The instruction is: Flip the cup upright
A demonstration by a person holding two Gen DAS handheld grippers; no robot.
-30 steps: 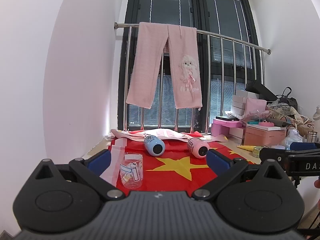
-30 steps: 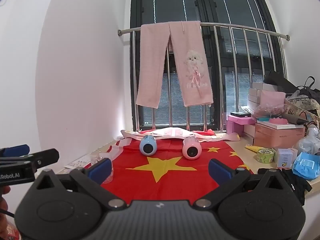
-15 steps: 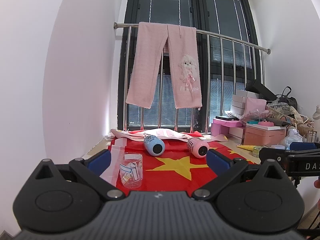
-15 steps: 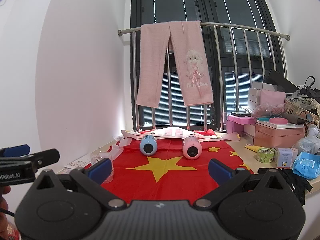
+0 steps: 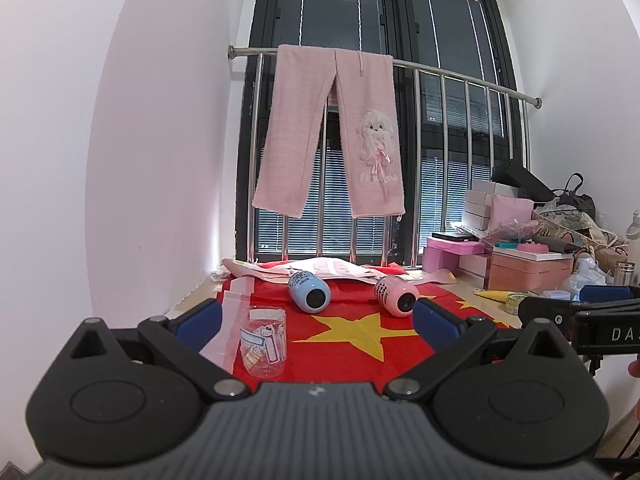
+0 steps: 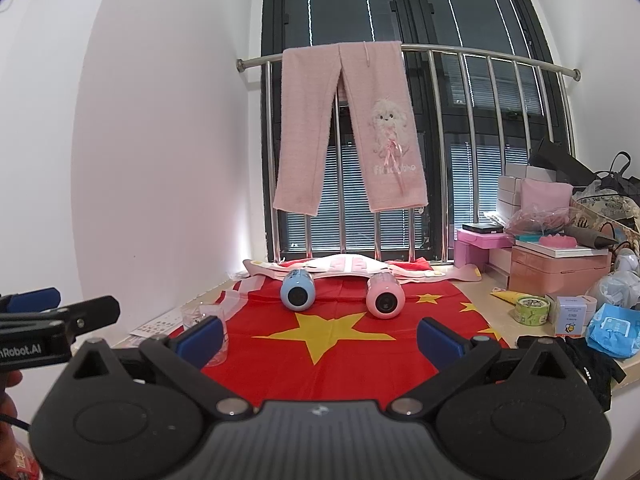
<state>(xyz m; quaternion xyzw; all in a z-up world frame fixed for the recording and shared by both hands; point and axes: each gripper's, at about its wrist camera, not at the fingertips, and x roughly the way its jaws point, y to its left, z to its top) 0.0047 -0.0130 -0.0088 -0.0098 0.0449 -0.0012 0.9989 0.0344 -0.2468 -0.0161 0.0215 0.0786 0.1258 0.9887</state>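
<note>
A clear plastic cup (image 5: 264, 342) with cartoon stickers stands mouth-down on the left of a red cloth with yellow stars (image 5: 344, 344). In the right wrist view the cup (image 6: 204, 320) is partly hidden behind my left finger. My left gripper (image 5: 316, 320) is open and empty, a short way before the cup. My right gripper (image 6: 320, 334) is open and empty, held over the cloth's near edge. A blue bottle (image 5: 310, 291) and a pink bottle (image 5: 397, 295) lie on their sides farther back.
Pink trousers (image 5: 332, 136) hang on a steel railing before the window. Pink boxes (image 5: 528, 268) and clutter fill the right side. A tape roll (image 6: 531, 309), a small carton (image 6: 572, 314) and a blue packet (image 6: 610, 330) lie right of the cloth. A white wall is on the left.
</note>
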